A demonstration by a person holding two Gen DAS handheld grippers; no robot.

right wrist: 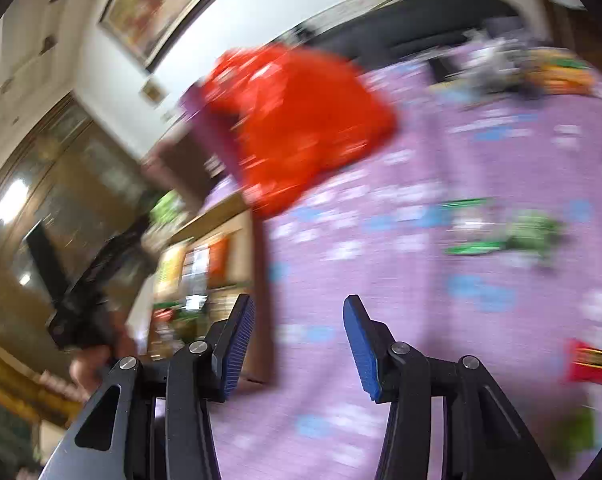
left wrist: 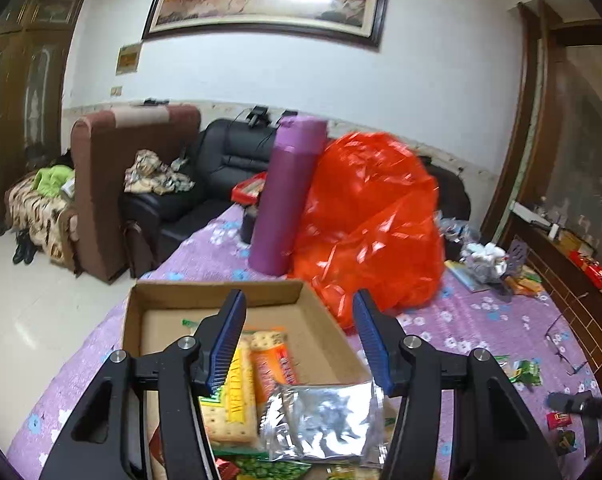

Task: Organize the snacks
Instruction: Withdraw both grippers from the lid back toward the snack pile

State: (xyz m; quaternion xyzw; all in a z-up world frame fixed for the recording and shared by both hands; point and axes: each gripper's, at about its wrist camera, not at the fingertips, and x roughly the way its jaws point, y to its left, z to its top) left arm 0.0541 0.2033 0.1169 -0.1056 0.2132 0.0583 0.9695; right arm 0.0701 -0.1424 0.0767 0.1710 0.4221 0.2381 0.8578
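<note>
A cardboard box [left wrist: 205,289] stands on the purple flowered cloth [left wrist: 461,320]. In it lie cracker packs [left wrist: 237,396], an orange pack [left wrist: 273,364] and a silver foil pouch [left wrist: 325,420]. My left gripper [left wrist: 299,300] hovers over the box, open, nothing between its blue pads. The right wrist view is blurred: my right gripper [right wrist: 299,302] is open and empty above the cloth [right wrist: 421,320], to the right of the box [right wrist: 221,208]. Loose snacks lie on the cloth: a green packet [right wrist: 521,232] and a red packet [right wrist: 593,364]. A hand holds the left gripper [right wrist: 81,320] at the left edge.
A big orange-red plastic bag [left wrist: 373,220] and a purple cylinder [left wrist: 289,192] stand just behind the box. More wrappers [left wrist: 485,260] and spectacles [left wrist: 561,344] lie to the right. Sofas [left wrist: 221,168] are beyond the table, and a wooden cabinet [left wrist: 573,292] stands at its right edge.
</note>
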